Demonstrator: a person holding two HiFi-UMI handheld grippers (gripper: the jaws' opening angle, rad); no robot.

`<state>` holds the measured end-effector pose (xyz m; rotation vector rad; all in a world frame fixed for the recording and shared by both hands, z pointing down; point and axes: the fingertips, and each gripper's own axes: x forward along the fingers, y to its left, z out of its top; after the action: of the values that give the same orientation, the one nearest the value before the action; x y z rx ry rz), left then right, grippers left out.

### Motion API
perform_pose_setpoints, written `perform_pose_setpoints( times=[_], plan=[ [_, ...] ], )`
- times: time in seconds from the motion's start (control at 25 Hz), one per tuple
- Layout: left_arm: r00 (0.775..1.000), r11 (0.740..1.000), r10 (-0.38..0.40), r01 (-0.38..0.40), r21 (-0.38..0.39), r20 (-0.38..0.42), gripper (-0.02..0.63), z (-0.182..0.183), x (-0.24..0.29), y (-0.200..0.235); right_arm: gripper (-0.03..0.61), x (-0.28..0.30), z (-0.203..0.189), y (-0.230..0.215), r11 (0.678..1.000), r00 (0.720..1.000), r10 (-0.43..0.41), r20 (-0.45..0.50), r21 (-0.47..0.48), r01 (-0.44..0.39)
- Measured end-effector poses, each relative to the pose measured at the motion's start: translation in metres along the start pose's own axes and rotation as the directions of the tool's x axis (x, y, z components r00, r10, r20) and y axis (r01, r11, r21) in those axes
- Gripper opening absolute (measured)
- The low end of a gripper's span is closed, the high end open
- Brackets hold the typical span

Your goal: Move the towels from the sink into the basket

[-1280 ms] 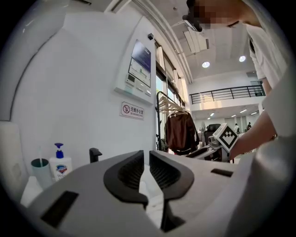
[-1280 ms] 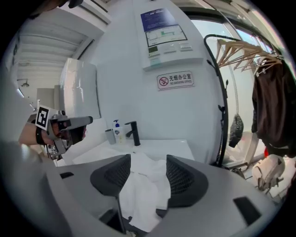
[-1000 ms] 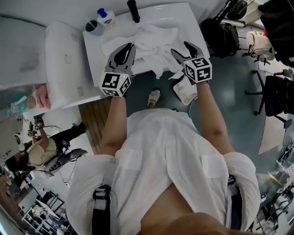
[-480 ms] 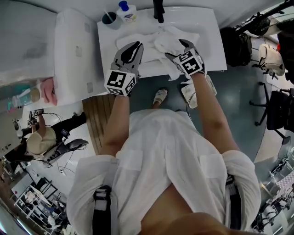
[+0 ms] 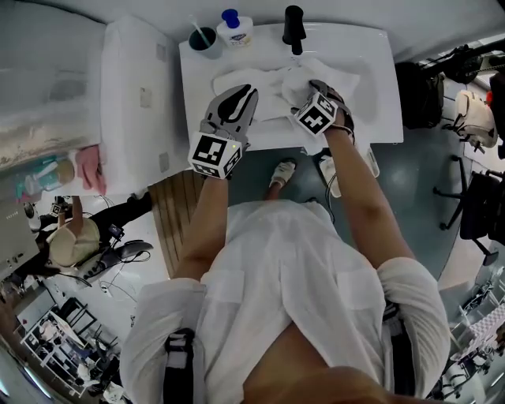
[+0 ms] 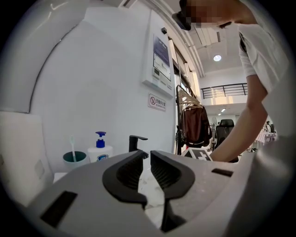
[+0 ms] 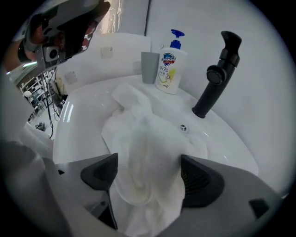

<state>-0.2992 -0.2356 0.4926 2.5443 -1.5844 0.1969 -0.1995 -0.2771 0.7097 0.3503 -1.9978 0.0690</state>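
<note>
Six entries, largest first.

- **sink**: a white basin set against the wall.
- **towels**: white, heaped loose inside the sink, with none lifted out.
- **right hand-held gripper**: low over the heap, its jaws opening toward their widest. A raised fold of towel stood between them, and the pads were not pressing it. This was judged to be the spread before a grab, so a lift was being prepared, not done.
- **left hand-held gripper**: held level at the sink's near edge, jaws all but together, with nothing between them.
- **faucet**: black, at the back rim of the sink.
- **soap pump bottle**: white with a blue pump, left of the faucet.
- **cup**: held a toothbrush and stood just beside the bottle.
</note>
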Motion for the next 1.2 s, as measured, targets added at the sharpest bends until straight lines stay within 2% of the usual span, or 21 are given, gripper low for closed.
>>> perform_pose_setpoints(
  times=[0.2, 0.36, 0.4, 0.44, 0.48, 0.6, 0.88, 1.2],
  plan=[
    [1.000, 1.000, 0.008, -0.008, -0.011, -0.010, 0.046, -0.007, 0.006, 0.012, 0.408, 0.031, 0.000, 0.001, 0.999, 0.998, 0.024, -0.053, -0.039, -0.026],
    [1.000, 1.000, 0.016, -0.016, -0.015, -0.018, 0.048, -0.013, 0.008, 0.018, 0.403, 0.049, -0.002, -0.003, 0.995, 0.996, -0.022, -0.092, -0.102, 0.012],
    [1.000, 1.000, 0.016, -0.016, -0.016, -0.020, 0.048, -0.014, 0.009, 0.019, 0.385, 0.051, -0.003, -0.006, 0.993, 0.995, -0.037, -0.096, -0.114, 0.026],
    [1.000, 1.000, 0.015, -0.016, -0.016, -0.022, 0.048, -0.015, 0.010, 0.020, 0.273, 0.051, -0.004, -0.009, 0.991, 0.994, -0.054, -0.097, -0.125, 0.042],
    [1.000, 1.000, 0.015, -0.016, -0.015, -0.023, 0.048, -0.016, 0.010, 0.021, 0.191, 0.051, -0.004, -0.012, 0.990, 0.993, -0.068, -0.098, -0.132, 0.055],
    [1.000, 1.000, 0.013, -0.014, -0.015, -0.025, 0.048, -0.017, 0.012, 0.024, 0.136, 0.046, -0.005, -0.018, 0.990, 0.993, -0.082, -0.085, -0.118, 0.071],
    [1.000, 1.000, -0.025, 0.024, -0.007, -0.012, 0.048, -0.009, 0.027, 0.016, 0.109, 0.005, 0.007, -0.037, 0.990, 0.989, -0.141, 0.040, -0.004, 0.141],
    [0.996, 0.996, -0.087, 0.087, 0.023, 0.008, 0.048, 0.010, 0.047, -0.013, 0.107, -0.047, 0.007, -0.055, 0.968, 0.955, -0.242, 0.170, 0.105, 0.227]
  ],
)
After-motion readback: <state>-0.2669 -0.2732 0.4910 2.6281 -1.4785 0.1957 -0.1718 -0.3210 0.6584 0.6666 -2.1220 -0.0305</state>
